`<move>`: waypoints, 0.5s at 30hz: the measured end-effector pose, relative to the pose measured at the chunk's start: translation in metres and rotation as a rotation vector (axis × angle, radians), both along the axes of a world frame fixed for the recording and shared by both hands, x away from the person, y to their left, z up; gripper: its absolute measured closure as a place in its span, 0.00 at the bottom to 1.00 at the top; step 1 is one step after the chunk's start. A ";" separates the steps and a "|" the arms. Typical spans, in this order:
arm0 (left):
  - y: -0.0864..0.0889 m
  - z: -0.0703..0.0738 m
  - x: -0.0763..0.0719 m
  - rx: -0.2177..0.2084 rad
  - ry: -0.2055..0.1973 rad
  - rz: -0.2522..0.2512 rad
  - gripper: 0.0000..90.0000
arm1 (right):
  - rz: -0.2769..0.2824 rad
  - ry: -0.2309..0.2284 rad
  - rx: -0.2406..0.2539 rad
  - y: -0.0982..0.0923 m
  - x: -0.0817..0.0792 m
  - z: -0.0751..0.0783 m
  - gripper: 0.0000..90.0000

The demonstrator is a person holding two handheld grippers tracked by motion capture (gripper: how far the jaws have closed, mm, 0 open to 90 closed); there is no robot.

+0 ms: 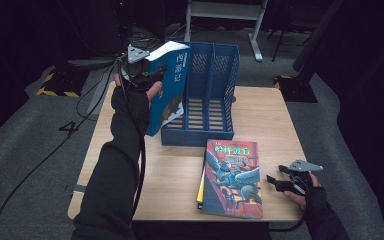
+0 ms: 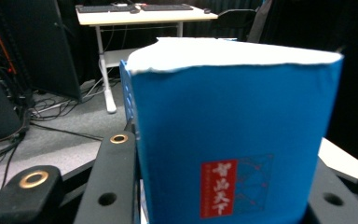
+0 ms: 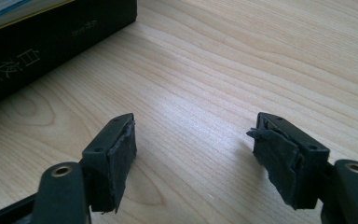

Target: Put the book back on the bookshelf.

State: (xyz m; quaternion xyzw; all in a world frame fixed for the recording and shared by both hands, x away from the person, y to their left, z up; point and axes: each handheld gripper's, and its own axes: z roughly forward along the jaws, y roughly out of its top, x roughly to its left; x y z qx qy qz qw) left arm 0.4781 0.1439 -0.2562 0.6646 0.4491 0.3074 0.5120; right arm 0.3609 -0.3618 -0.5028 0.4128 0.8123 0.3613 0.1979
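Left gripper fingers clamp blue book, held upright at rack left slot; thick paperback, heavy, covers slick, pages flex; grip across spine end. Right gripper fingers wide, empty, above surface beside second book

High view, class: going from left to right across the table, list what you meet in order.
Left tongs gripping the blue book → blue file rack → illustrated book lying flat → right tongs, open over the table.
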 end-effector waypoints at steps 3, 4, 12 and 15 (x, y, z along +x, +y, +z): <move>-0.002 -0.002 0.005 -0.007 -0.002 0.010 0.68 | 0.004 -0.001 -0.001 0.000 0.000 0.000 0.34; -0.003 -0.002 0.006 -0.016 -0.004 0.013 0.68 | 0.005 -0.001 -0.001 0.000 0.000 0.000 0.34; -0.010 -0.001 0.017 -0.029 -0.006 0.046 0.68 | 0.008 -0.004 -0.002 0.000 -0.001 0.000 0.34; -0.016 -0.002 0.021 -0.029 -0.005 0.055 0.67 | 0.010 -0.003 -0.001 0.000 -0.001 0.000 0.34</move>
